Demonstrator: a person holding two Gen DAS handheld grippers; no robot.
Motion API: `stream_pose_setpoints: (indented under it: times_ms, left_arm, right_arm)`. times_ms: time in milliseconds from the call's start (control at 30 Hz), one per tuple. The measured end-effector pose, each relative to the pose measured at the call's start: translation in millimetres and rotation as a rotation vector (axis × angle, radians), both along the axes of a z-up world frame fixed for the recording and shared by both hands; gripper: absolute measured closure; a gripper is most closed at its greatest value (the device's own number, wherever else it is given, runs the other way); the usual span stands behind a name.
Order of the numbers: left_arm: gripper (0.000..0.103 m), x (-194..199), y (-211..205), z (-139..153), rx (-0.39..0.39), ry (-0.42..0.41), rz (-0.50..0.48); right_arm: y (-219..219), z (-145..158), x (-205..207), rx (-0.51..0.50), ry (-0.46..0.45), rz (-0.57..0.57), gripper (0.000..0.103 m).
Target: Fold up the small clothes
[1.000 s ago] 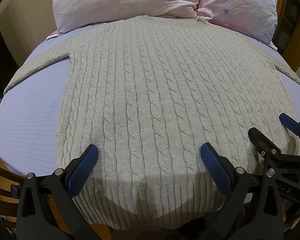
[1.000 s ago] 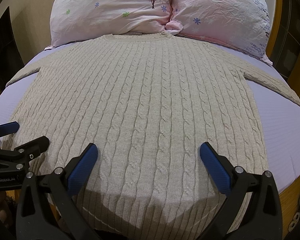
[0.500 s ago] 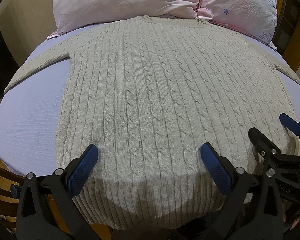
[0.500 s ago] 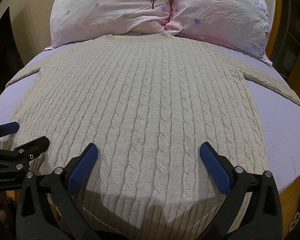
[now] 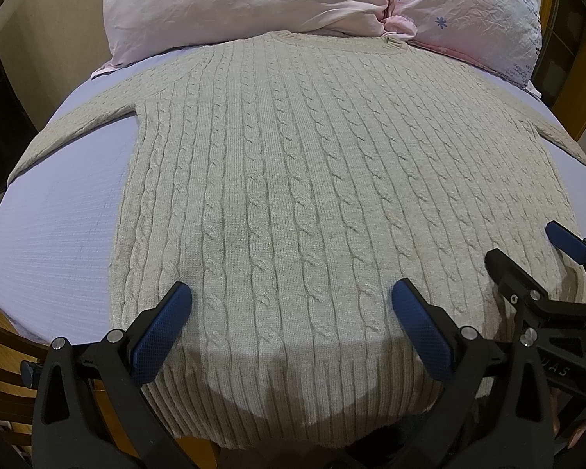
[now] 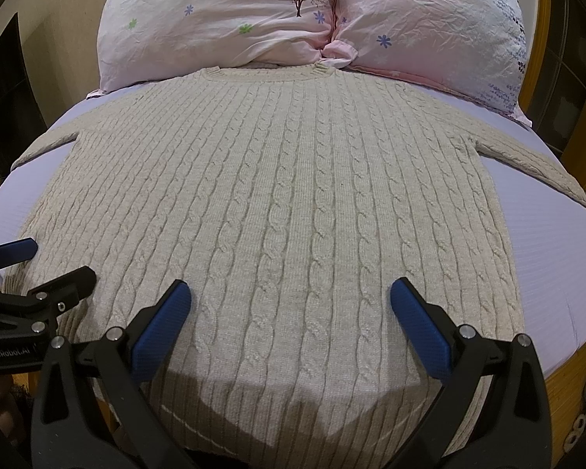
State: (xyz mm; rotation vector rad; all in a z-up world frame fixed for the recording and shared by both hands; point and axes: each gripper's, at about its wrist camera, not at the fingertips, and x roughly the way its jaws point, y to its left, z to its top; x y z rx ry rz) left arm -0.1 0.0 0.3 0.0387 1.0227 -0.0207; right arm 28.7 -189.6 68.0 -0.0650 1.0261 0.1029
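Unmoved: flat beige cable-knit sweater (image 5: pixel 312 179).

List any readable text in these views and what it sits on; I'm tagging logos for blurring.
"GenRobot.AI": white lettering on the black body of the left gripper, at the left edge of the right wrist view.
"UAS": partial white lettering on the black body of the right gripper, in the left wrist view; its start is cut off.
The sweater and pillows carry only patterns, no text.
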Motion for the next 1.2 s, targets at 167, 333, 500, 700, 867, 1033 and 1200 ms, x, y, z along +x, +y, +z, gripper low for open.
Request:
stream_pose_setpoints:
  times_ms: [167,333,500,700,867,1033,1200]
  left_arm:
    - [0.001,0.0,0.0,0.0,0.000,0.000,0.000]
    - [0.001,0.1,0.0,0.1,0.001,-0.003,-0.002]
    - [0.001,-2.5,-1.6,0.4,0.004,-0.028,-0.012]
    - [0.001,-6.6,0.3,2.6,0.004,-0.088,-0.031]
    - [0.001,-7.4,7.6,8.0,-0.053,-0.173,-0.098]
    - [0.001,-4.0,36.7,35.1,-0.207,-0.418,-0.110]
    - [0.001,13.8,71.6,46.8,-0.342,-0.499,-0.035]
  right_arm:
    - [0.2,-0.2,0.0,0.000,0.000,0.000,0.002]
    - [2.9,1.4,0.8,0.000,-0.001,0.001,0.002]
    - [1.5,4.2,6.1,0.007,-0.016,0.035,0.002]
    - [-17.7,12.8,6.4,0.069,-0.093,0.111,0.002]
    - [-149.7,55.1,44.6,0.189,-0.203,-0.241,0.002]
    - [-311.2,53.7,82.9,0.296,-0.171,-0.736,0.035]
    - [-407.2,22.8,101.1,0.430,-0.104,-1.002,0.064]
